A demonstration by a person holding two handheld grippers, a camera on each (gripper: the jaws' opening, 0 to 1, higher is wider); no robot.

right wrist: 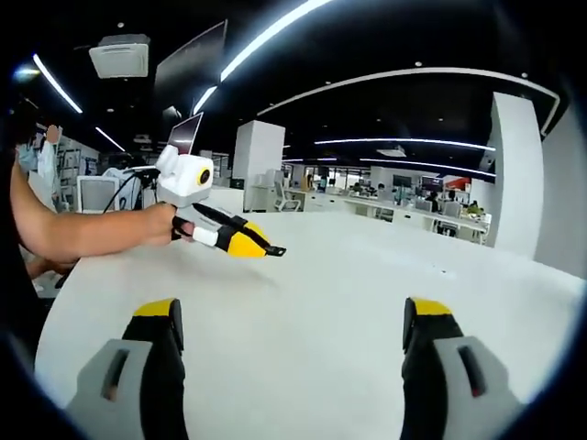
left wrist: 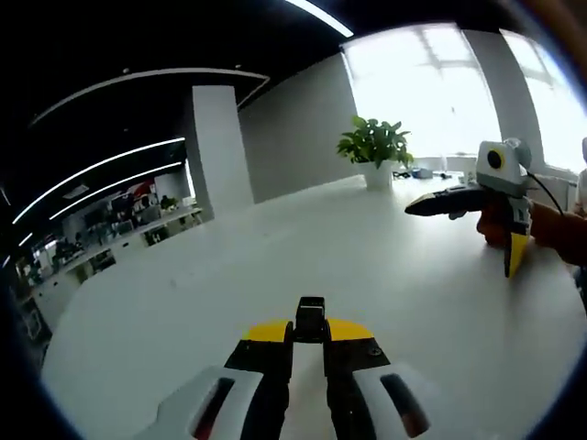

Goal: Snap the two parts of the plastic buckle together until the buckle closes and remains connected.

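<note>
A small black buckle part (left wrist: 311, 317) sits pinched between the yellow tips of my left gripper (left wrist: 311, 330), just above the white table (left wrist: 229, 275). In the right gripper view the left gripper (right wrist: 260, 247) comes in from the left, held by a person's hand, with the black part (right wrist: 275, 250) sticking out of its tip. My right gripper (right wrist: 293, 312) stands wide open over the table (right wrist: 303, 275) with nothing between its jaws. In the left gripper view it hovers at the right (left wrist: 461, 240), jaws spread.
A potted green plant (left wrist: 374, 147) stands at the table's far edge by bright windows. A white pillar (left wrist: 220, 151) and office desks lie beyond. A person's forearm (right wrist: 83, 234) reaches in from the left.
</note>
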